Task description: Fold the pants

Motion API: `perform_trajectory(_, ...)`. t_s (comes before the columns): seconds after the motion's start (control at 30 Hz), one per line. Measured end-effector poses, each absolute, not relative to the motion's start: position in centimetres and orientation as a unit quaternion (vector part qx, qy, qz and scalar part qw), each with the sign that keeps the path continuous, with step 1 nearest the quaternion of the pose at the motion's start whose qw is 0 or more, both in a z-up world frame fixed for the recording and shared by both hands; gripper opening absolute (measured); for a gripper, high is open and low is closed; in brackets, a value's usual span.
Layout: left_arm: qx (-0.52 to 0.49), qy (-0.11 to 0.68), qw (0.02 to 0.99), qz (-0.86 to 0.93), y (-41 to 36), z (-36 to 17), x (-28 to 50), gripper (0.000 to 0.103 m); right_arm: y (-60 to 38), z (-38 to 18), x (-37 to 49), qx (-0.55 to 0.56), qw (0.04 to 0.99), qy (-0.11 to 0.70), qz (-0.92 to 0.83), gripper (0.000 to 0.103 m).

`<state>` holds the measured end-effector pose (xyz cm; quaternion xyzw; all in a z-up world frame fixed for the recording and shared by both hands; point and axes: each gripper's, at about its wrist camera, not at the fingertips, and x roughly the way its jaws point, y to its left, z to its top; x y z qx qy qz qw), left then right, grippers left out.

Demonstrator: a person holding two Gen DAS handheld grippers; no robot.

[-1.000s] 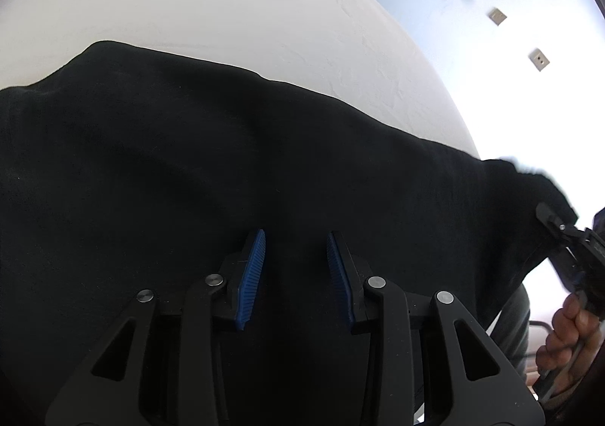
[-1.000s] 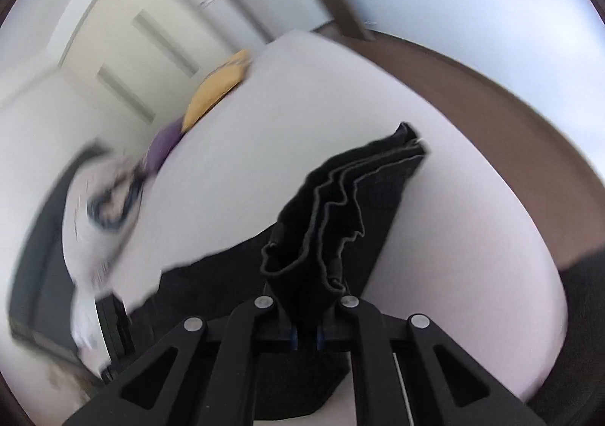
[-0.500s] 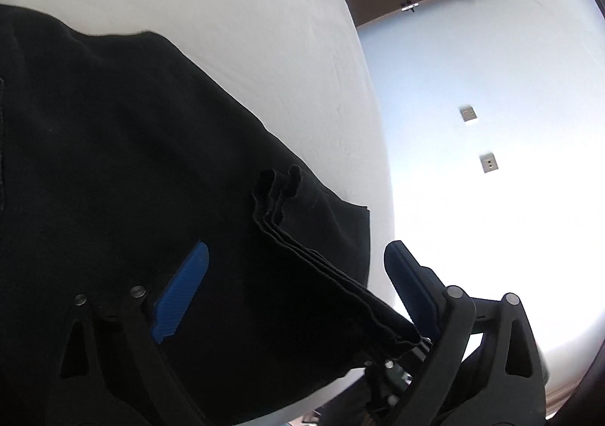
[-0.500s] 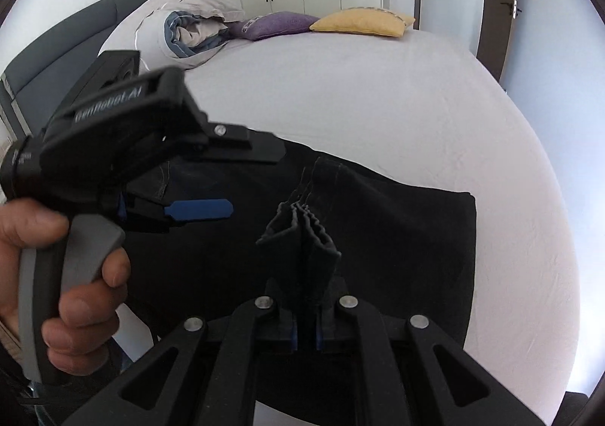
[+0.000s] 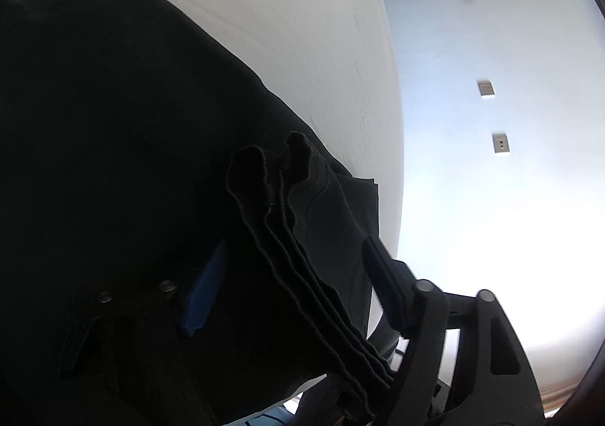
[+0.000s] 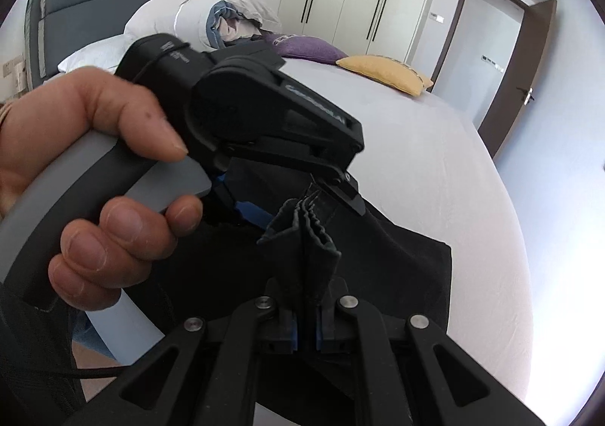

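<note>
Black pants (image 5: 113,115) lie spread on a white bed (image 5: 287,2). My right gripper (image 6: 306,335) is shut on a bunched stack of the pants' hem layers (image 6: 302,237) and holds it up off the bed. My left gripper (image 5: 295,267) is open, its blue-padded fingers (image 5: 204,289) on either side of the same bunched hem (image 5: 287,206). In the right wrist view the left gripper (image 6: 295,199) and the hand holding it fill the left side, its tips at the top of the bunch.
The bed's right edge (image 5: 393,161) runs close by, with a pale wall and wall sockets (image 5: 501,142) beyond. A yellow cushion (image 6: 382,72), a purple cushion (image 6: 306,45) and piled pillows (image 6: 211,10) lie at the bed's head. A door (image 6: 503,74) stands at the right.
My left gripper opened wide and closed in around the bunched hem that my right gripper holds. The right gripper swung round toward the bed's head, still shut on the hem.
</note>
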<state>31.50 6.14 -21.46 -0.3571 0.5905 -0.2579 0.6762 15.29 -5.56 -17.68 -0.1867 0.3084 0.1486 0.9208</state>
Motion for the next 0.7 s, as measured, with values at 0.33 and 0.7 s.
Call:
perform_trajectory(0.33, -0.241, 0.595, 0.713, -0.282, 7.1, -17.3, 33.4, 0.007, -2.3, -17.5, 13.1, -0.238, 0.91, 0.286, 0.181, 0.007)
perform_trajectory(0.7, -0.168, 0.616, 0.731, -0.241, 13.0, -17.8, 35.6, 0.007, 5.0, -19.8, 13.9, -0.286, 0.876, 0.304, 0.242, 0.007)
